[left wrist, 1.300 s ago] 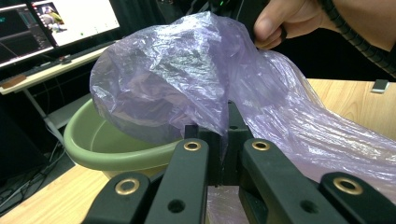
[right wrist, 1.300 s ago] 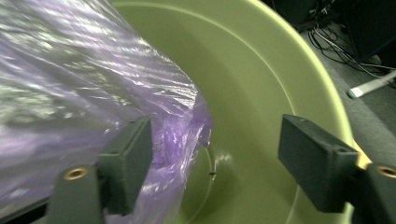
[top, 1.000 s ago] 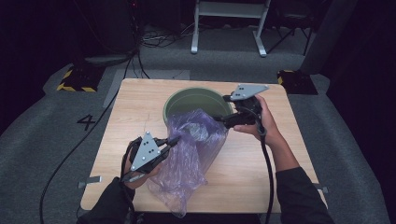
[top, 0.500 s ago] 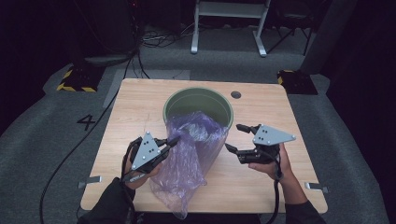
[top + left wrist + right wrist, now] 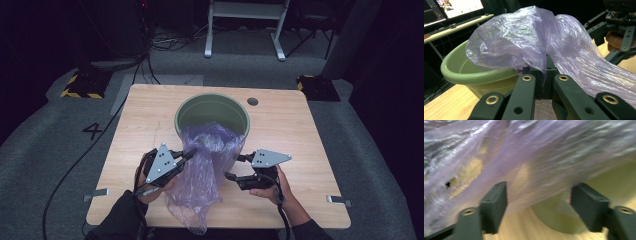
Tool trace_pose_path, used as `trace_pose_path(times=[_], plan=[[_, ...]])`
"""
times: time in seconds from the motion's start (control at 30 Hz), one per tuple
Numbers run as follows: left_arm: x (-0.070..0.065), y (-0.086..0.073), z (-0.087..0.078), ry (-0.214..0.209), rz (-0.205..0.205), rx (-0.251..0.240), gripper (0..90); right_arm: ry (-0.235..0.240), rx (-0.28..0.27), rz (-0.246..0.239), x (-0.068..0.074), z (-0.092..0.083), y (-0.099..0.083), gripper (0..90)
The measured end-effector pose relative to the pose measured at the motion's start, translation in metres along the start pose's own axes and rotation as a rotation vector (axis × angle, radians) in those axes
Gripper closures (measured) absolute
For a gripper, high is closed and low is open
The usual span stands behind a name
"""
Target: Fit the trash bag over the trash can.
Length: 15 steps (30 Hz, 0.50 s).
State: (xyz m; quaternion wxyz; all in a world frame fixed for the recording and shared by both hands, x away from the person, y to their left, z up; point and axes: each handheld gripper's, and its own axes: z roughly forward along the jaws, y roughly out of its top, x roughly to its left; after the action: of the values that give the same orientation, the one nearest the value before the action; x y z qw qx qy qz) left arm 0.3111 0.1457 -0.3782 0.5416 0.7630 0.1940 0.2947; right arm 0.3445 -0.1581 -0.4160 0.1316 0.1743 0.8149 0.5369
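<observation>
High view: you're keeping your left gripper (image 5: 189, 153) clamped on the purple bag (image 5: 207, 165) by the green bin (image 5: 212, 116), right gripper (image 5: 236, 167) apart and closing — catch the film squarely near the desk's front edge.

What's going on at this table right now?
A person is fitting a purple plastic bag to a green bin on the wooden table. The left hand-held gripper is shut on the bag's edge near the rim. The right hand-held gripper, jaws open and just closing, sits beside the bag, not yet gripping it.
</observation>
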Motion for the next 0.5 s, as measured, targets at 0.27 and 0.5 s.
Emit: trace_pose_path(times=[0.27,0.5], plan=[[0.001,0.0,-0.001,0.005,-0.002,-0.003,89.5,0.029,-0.086,-0.058,0.006,-0.004,0.002,79.8],[0.004,0.001,-0.003,0.016,-0.001,0.0,89.4,0.012,-0.163,-0.085,0.004,-0.024,0.008,90.0]])
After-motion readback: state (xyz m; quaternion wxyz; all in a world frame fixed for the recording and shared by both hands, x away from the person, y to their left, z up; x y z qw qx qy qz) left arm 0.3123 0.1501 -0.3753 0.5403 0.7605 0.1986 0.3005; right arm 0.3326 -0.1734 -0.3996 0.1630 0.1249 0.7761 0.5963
